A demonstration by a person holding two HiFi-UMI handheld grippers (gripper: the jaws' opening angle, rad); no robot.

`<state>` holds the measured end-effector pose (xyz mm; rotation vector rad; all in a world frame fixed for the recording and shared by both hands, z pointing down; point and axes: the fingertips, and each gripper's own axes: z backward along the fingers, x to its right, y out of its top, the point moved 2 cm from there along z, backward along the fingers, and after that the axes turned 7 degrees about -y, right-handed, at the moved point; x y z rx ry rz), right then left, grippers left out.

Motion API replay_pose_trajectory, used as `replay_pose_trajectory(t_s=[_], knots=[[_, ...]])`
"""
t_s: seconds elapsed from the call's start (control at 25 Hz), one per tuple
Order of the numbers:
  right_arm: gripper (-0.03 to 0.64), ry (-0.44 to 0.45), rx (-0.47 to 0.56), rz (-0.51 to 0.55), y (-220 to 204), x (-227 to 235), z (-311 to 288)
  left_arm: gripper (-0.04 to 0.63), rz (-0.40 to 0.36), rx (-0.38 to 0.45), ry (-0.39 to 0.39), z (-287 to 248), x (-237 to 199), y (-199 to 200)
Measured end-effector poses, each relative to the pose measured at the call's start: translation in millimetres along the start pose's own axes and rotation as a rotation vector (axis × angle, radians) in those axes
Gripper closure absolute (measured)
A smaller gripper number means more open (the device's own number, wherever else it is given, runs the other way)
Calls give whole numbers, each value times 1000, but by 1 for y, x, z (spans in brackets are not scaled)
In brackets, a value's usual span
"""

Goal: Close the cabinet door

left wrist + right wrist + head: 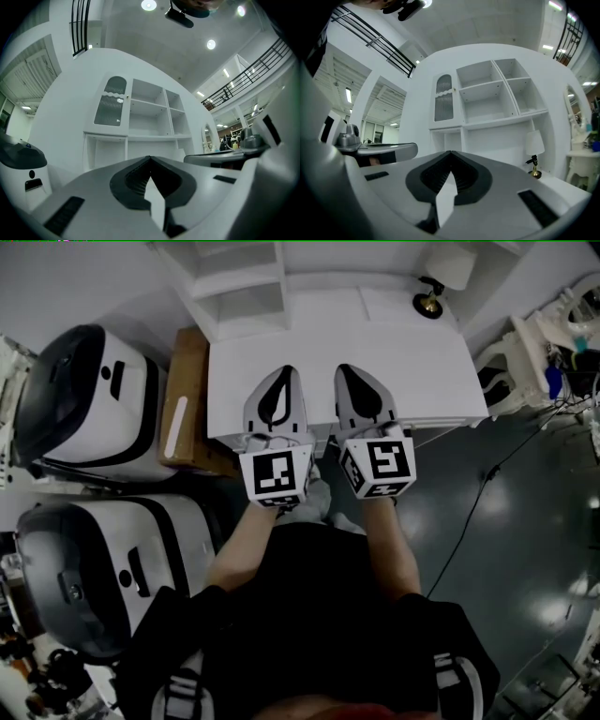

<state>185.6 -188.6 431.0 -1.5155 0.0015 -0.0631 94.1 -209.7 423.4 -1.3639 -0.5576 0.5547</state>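
Observation:
A white shelf unit [239, 282] stands at the back of a white desk [431, 362]. Its cabinet door [111, 107], with an arched ribbed glass pane, sits at the upper left and looks flat against the unit's front; the right gripper view shows this door [444, 103] too. My left gripper [279, 373] and right gripper [349, 369] hover side by side over the desk's front part, pointing level at the shelves, well short of the door. Both are shut with nothing between the jaws, as the left gripper [150, 158] and the right gripper [451, 153] show in their own views.
Two large white and black machines [89, 399] [94, 568] stand left of the desk, with a brown box [187, 404] between them and it. A small lamp [433, 289] stands at the desk's back right. White furniture [530, 357] and a cable [487, 488] lie to the right on the dark floor.

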Motion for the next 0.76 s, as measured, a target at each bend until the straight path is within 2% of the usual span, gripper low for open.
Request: replay_pose_trajectory(t_s=[0.44, 0.76], knots=[[598, -4, -6, 5, -4, -4, -3, 583, -9, -9, -11, 4, -5, -6], [598, -2, -18, -7, -6, -6, -13, 584, 14, -33, -14, 2, -12, -10]])
